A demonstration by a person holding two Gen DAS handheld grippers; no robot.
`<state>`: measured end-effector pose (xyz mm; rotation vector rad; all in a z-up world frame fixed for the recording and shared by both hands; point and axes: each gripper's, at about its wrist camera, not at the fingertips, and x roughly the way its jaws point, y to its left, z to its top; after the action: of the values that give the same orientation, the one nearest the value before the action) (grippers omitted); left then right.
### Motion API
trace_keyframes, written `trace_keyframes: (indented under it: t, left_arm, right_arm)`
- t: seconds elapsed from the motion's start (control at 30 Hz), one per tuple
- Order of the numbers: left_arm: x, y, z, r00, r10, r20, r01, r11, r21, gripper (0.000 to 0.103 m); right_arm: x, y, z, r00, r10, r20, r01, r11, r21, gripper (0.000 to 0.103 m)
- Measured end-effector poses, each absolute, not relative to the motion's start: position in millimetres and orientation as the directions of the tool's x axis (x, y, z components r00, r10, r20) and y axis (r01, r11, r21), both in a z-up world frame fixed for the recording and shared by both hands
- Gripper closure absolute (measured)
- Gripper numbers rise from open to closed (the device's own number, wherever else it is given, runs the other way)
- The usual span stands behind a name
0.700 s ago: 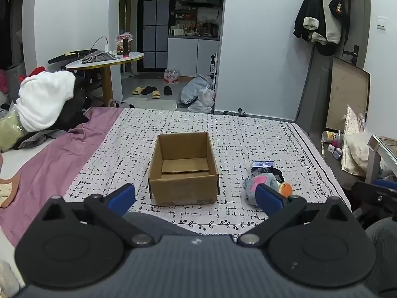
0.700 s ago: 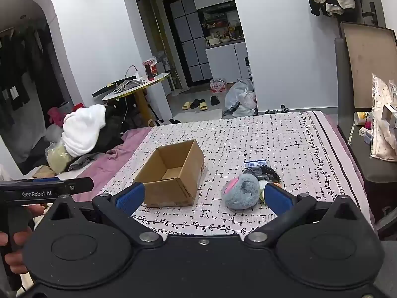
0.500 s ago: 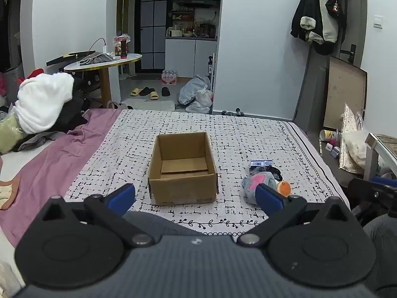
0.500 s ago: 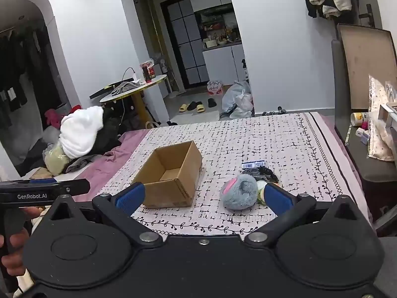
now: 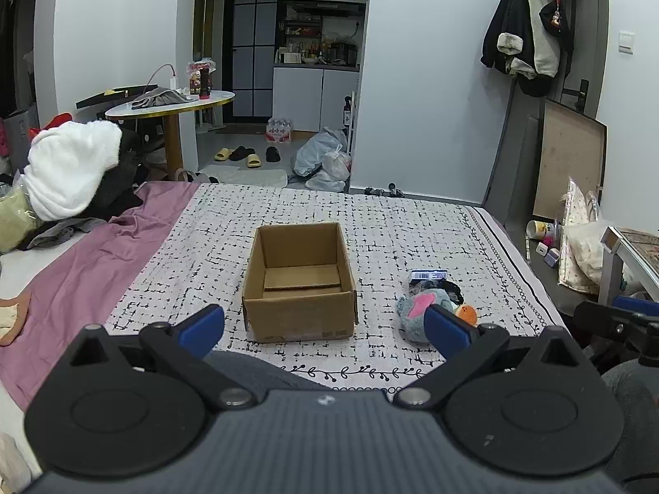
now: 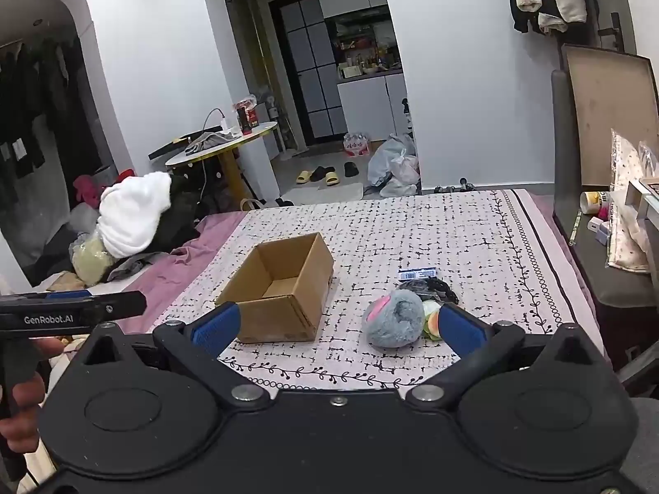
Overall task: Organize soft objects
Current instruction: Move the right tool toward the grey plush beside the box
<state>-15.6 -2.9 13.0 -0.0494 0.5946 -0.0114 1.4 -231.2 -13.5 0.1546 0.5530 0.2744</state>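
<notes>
Bed bears cardboard box, grey plush.

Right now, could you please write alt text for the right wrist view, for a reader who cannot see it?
An open right gripper points across a patterned bedspread at an empty cardboard box. Right of the box lies a grey plush toy among smaller soft items. The left gripper shows at the left edge.

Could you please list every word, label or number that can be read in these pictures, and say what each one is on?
"GenRobot.AI": white lettering on the side of the left hand-held gripper, seen in the right wrist view.
Barcode label on the dark packet behind the grey plush toy: too small to read.
Red-labelled containers on the round table: print blurred, unreadable.
Pack of bottles on the floor: unreadable.
</notes>
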Motion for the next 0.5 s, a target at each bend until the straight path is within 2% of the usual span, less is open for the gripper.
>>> trace_keyframes:
  t: [0.5]
  left_arm:
    - [-23.3, -7.3, 15.3, 0.833, -0.038, -0.552, 0.017, 0.999, -0.043, 0.001]
  right_arm:
    - [-9.5, -228.3, -3.8, 0.814, 0.279, -0.51, -0.216, 0.96, 0.179, 0.0]
